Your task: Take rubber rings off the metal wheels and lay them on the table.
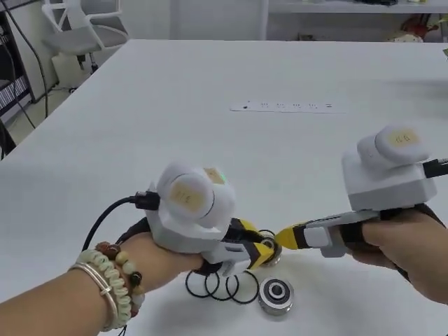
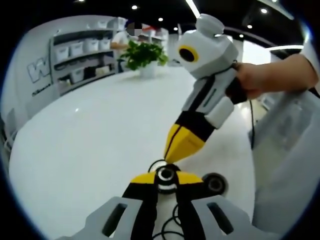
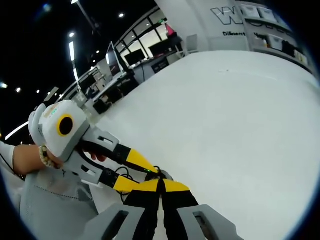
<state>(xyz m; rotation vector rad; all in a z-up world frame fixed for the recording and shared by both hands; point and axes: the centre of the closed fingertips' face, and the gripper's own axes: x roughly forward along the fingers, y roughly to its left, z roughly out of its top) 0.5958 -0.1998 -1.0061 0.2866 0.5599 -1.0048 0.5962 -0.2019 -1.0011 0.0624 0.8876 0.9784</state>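
Note:
My left gripper (image 1: 264, 252) (image 2: 166, 178) is shut on a small metal wheel (image 2: 166, 176) (image 1: 271, 255), held just above the white table (image 1: 210, 105). My right gripper (image 1: 281, 239) (image 3: 160, 184) comes in from the right with its yellow tips shut at the wheel's rim, pinching a thin black rubber ring (image 2: 154, 164) that loops out from the wheel. A second metal wheel (image 1: 276, 294) (image 2: 215, 183) lies flat on the table nearby. Several loose black rubber rings (image 1: 220, 285) lie overlapping beside it, under my left hand.
A white power strip (image 1: 288, 106) lies mid-table, farther back. An office chair (image 1: 84, 28) stands beyond the table's far left corner. A potted plant (image 2: 145, 55) and shelves (image 2: 80, 65) stand in the background. A black cable (image 1: 105, 217) trails from my left gripper.

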